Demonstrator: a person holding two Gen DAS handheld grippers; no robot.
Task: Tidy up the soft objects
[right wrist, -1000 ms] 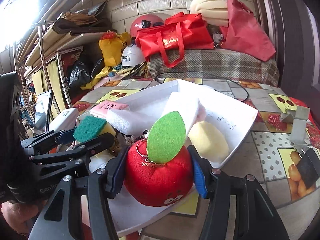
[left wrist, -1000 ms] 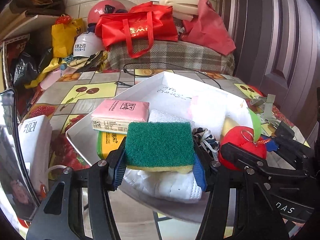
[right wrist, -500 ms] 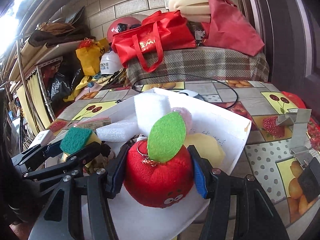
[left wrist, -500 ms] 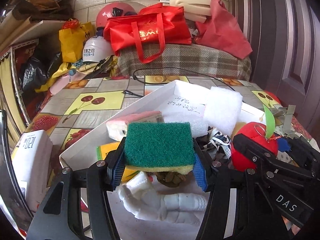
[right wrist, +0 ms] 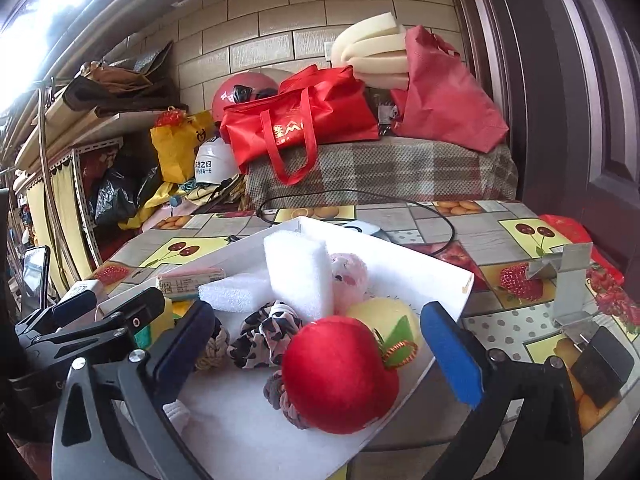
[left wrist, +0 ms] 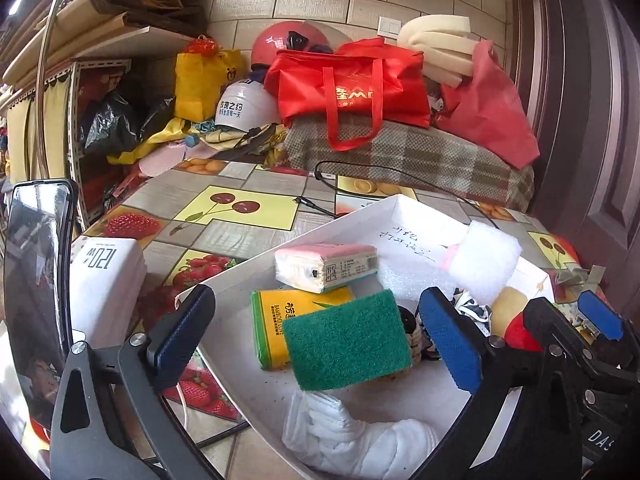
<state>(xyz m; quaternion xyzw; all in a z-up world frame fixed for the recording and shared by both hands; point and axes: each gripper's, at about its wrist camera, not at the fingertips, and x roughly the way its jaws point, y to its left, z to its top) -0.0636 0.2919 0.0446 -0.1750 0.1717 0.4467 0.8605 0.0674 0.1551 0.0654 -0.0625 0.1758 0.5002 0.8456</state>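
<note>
A white tray point(left wrist: 404, 402) on the fruit-print table holds soft things. In the left wrist view my left gripper point(left wrist: 316, 340) is open; the green scouring sponge point(left wrist: 348, 346) lies free between its blue pads, over a yellow tissue pack point(left wrist: 276, 312). A pink tissue pack point(left wrist: 326, 266), a white foam block point(left wrist: 484, 264) and a white glove point(left wrist: 360, 438) are in the tray too. In the right wrist view my right gripper point(right wrist: 316, 348) is open around the red plush apple point(right wrist: 340, 376), which rests in the tray point(right wrist: 256, 432) beside a spotted scrunchie point(right wrist: 264, 336), a foam block point(right wrist: 298, 276) and a yellow sponge point(right wrist: 384, 314).
A white box point(left wrist: 106, 280) and a phone point(left wrist: 36, 272) stand left of the tray. A black cable point(left wrist: 384, 176) runs behind it. A metal stand point(right wrist: 568, 284) and a black block point(right wrist: 602, 364) sit right of the tray. Bags and helmets pile up at the back.
Both grippers have opened and pulled back a little. The green sponge and the red apple were let go into the tray; the apple has tipped onto its side.
</note>
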